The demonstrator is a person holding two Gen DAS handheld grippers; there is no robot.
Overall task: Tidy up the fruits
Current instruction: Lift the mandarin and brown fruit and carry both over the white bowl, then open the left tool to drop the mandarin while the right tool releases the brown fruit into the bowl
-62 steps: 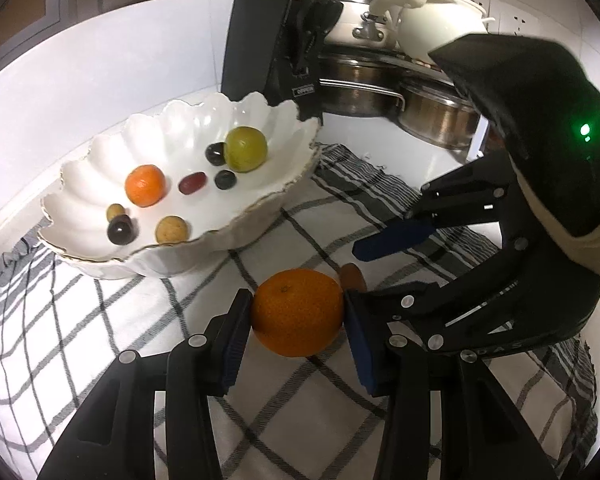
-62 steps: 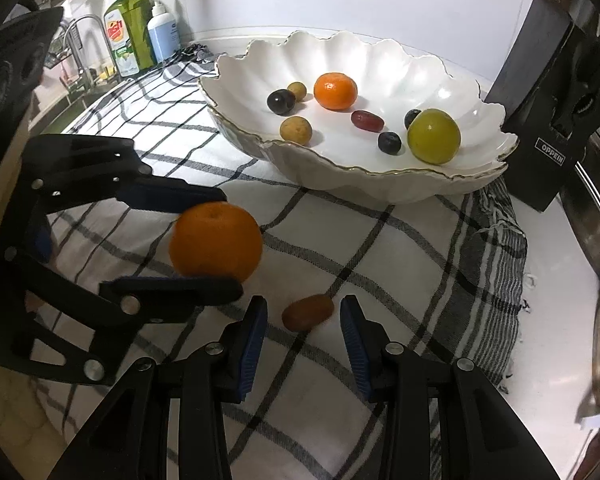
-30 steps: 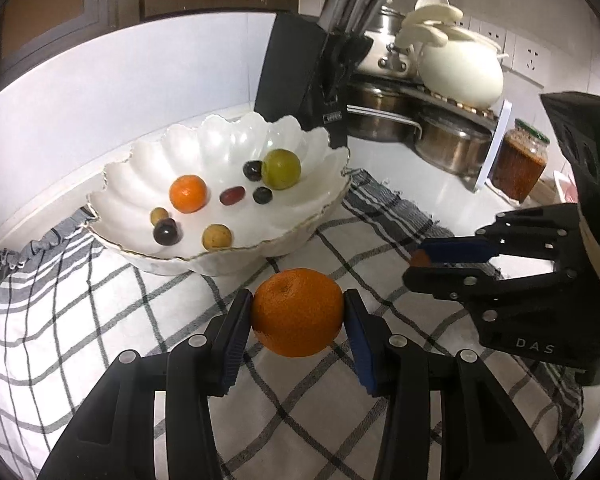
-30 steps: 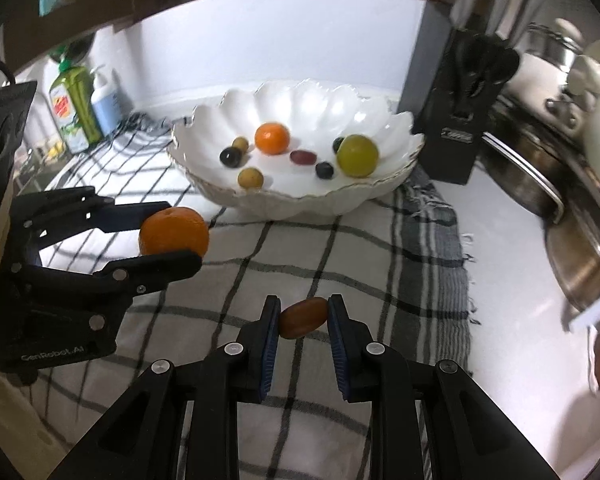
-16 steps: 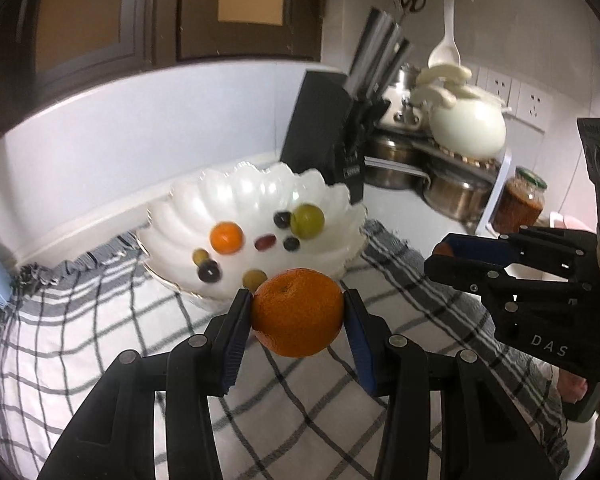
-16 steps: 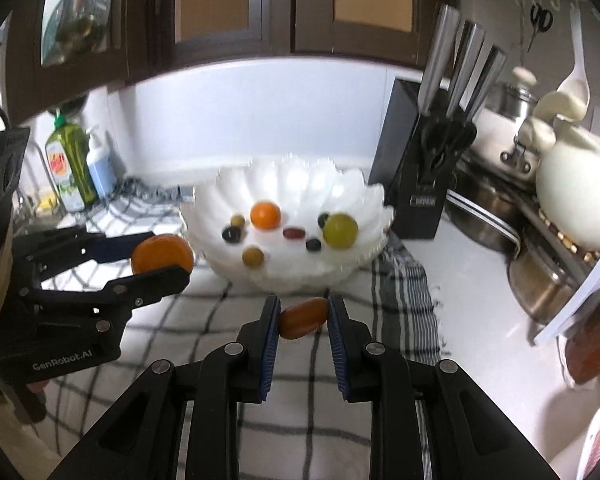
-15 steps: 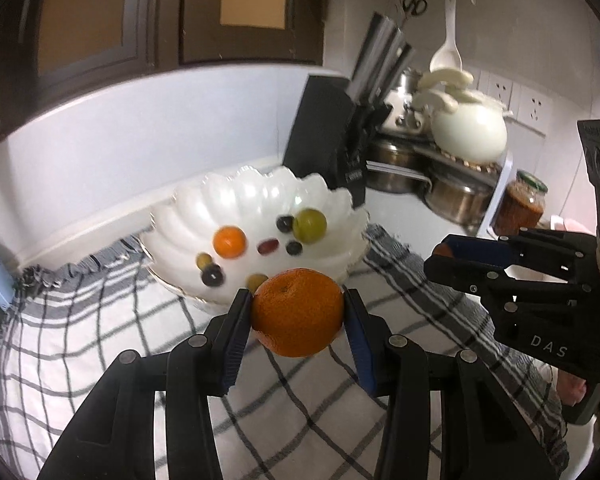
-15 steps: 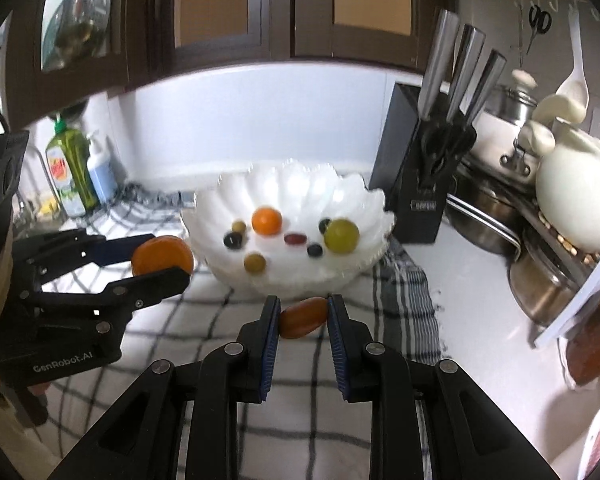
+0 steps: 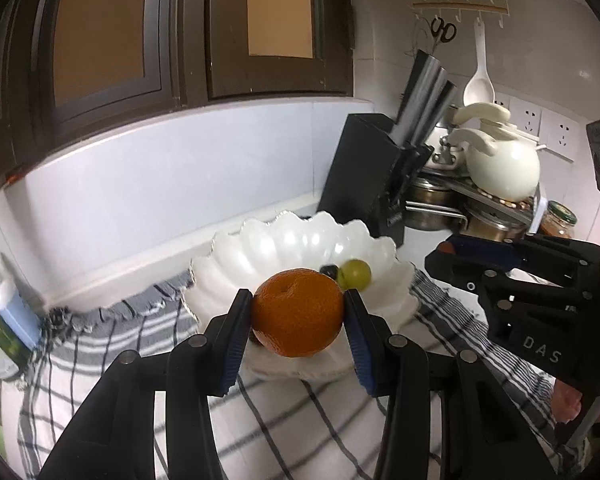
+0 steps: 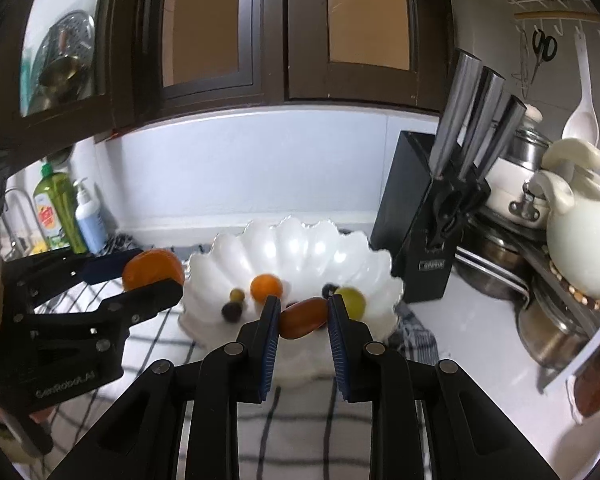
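The left hand-held gripper [image 9: 298, 316] held a mandarin orange [image 9: 298, 312] clamped between its pads, raised in front of the white scalloped bowl [image 10: 300, 248]. The right hand-held gripper [image 10: 303, 314], nearly closed, pinched a small reddish-brown oval fruit [image 10: 303, 316] just short of the bowl's near rim. Several fruits, among them a green one [image 10: 352, 300] and a small orange one [image 10: 266, 286], already lay inside. Judging from this, only these two carried pieces remained to be dropped in; the checked cloth [image 9: 300, 420] showed no other loose fruit.
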